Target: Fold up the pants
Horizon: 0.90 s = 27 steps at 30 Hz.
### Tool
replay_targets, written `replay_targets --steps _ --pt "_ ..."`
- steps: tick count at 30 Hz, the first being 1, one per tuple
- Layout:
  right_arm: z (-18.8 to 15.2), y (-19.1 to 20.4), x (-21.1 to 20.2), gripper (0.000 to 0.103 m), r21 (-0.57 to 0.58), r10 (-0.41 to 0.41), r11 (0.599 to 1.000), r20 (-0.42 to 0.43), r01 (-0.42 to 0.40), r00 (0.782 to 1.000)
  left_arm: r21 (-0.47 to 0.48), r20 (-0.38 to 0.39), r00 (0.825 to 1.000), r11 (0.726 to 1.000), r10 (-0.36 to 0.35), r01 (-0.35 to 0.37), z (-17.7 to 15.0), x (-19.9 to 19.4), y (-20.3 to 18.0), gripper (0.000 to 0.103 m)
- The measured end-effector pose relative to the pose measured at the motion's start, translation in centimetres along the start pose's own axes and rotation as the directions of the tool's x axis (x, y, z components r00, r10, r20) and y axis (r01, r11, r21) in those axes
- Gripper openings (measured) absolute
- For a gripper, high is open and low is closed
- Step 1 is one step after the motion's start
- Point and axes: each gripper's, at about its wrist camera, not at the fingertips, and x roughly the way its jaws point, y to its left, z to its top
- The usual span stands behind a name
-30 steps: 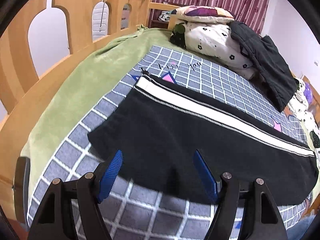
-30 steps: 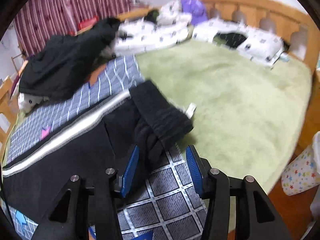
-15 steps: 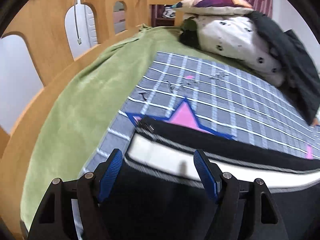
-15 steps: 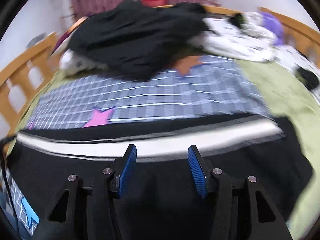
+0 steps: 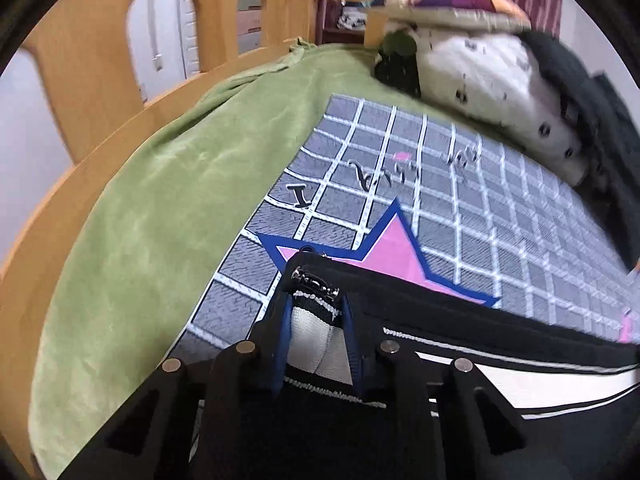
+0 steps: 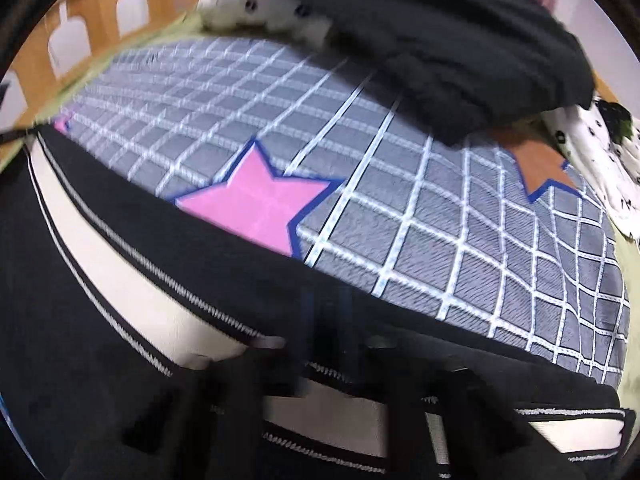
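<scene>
Black pants (image 5: 448,316) with a white side stripe lie flat on a grey checked mat (image 5: 460,200) on the bed. In the left wrist view my left gripper (image 5: 316,300) is at the pants' far corner by a metal zip pull. Its jaws are closing, and the blue pads press the striped edge between them. In the blurred right wrist view my right gripper (image 6: 324,308) is shut on the black far edge of the pants (image 6: 224,248), just right of a pink star (image 6: 256,200). Its fingertips are hard to make out.
A green blanket (image 5: 160,200) covers the bed left of the mat, inside a wooden rail (image 5: 80,52). A white spotted quilt (image 5: 500,80) and a heap of black clothing (image 6: 440,40) lie at the mat's far edge. An orange star (image 6: 536,164) marks the mat.
Both grippers moved from the pants' near side to the far striped edge and went from open to closed on the cloth. The right wrist view rolled and came in low over the mat.
</scene>
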Motion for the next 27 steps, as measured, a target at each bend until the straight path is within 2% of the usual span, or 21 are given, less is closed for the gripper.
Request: replay_targets --steps 3,6,8,10,12,13,14,15,17,18,19,20,21,22,23,26,27 --pt "-0.7 0.4 -2.1 0.002 -0.007 -0.007 1.000 0.082 0.008 0.997 -0.016 0.052 0.998 0.999 -0.033 0.034 -0.3 -1.8 0.6 0.022" --pt "-1.2 -0.6 -4.9 0.002 0.054 0.022 0.998 0.196 -0.033 0.980 -0.064 0.082 0.993 0.994 -0.080 0.086 0.2 -2.8 1.2 0.021" --pt "-0.8 -1.1 -5.9 0.001 0.077 0.017 0.996 0.241 -0.036 0.970 -0.069 0.100 0.992 0.994 -0.076 0.084 0.9 -2.7 1.2 0.016" --pt "0.0 -1.3 -5.9 0.000 0.106 -0.020 0.994 0.273 -0.010 0.962 -0.079 0.108 0.993 0.995 -0.055 0.064 1.6 -2.0 1.2 0.016" --pt "1.0 -2.0 -4.8 0.000 0.149 -0.034 0.989 0.274 -0.007 0.961 -0.060 0.091 0.995 0.998 -0.027 0.033 1.8 -0.5 0.9 0.015" --pt "1.3 -2.4 -3.9 0.000 0.163 0.002 0.985 0.261 -0.047 0.965 -0.051 0.086 0.996 0.999 -0.016 0.020 1.6 0.1 0.7 0.015" --pt "1.4 -2.3 -2.9 0.000 0.161 0.009 0.986 0.235 -0.048 0.972 -0.050 0.076 0.997 0.999 -0.013 0.017 1.4 0.4 0.7 0.015" --pt "1.3 -2.2 -2.2 0.000 0.161 0.003 0.986 0.205 -0.037 0.979 -0.058 0.068 0.997 0.998 -0.024 0.028 1.1 0.5 0.8 0.015" --pt "0.9 -2.7 -1.3 0.000 0.198 0.056 0.976 0.162 -0.088 0.985 -0.063 0.063 0.996 0.996 -0.060 0.064 1.0 0.1 1.2 0.017" --pt "0.6 -3.0 -1.4 0.001 0.208 0.096 0.970 0.157 -0.128 0.983 -0.064 0.058 0.995 0.995 -0.079 0.083 1.1 -0.3 1.5 0.020" --pt "0.3 -3.0 -1.8 0.009 0.204 0.110 0.968 0.167 -0.144 0.980 -0.067 0.054 0.995 0.994 -0.086 0.089 1.2 -0.5 1.6 0.031" --pt "0.1 -3.0 -2.2 0.017 0.194 0.114 0.970 0.178 -0.149 0.977 -0.070 0.052 0.993 0.992 -0.102 0.105 1.2 -0.6 1.6 0.047" --pt "0.0 -2.9 -2.8 0.039 0.178 0.121 0.972 0.188 -0.155 0.975 -0.063 0.052 0.991 0.990 -0.125 0.128 1.4 -0.7 1.5 0.056" --pt "0.0 -2.7 -3.1 0.058 0.162 0.131 0.973 0.193 -0.163 0.972 -0.054 0.049 0.990 0.990 -0.131 0.134 1.4 -0.6 1.4 0.070" --pt "0.1 -2.3 -3.3 0.061 0.134 0.141 0.977 0.190 -0.168 0.972 -0.039 0.043 0.991 0.991 -0.126 0.128 1.4 -0.4 1.1 0.070" --pt "0.6 -1.1 -2.1 0.060 0.058 0.122 0.990 0.127 -0.130 0.984 0.006 -0.001 0.999 0.999 -0.050 0.050 1.3 0.9 -0.1 0.069" --pt "0.6 -0.5 -1.2 0.039 0.030 0.114 0.993 0.082 -0.117 0.990 0.022 -0.035 0.999 1.000 -0.015 0.016 1.0 1.7 -0.6 0.064"
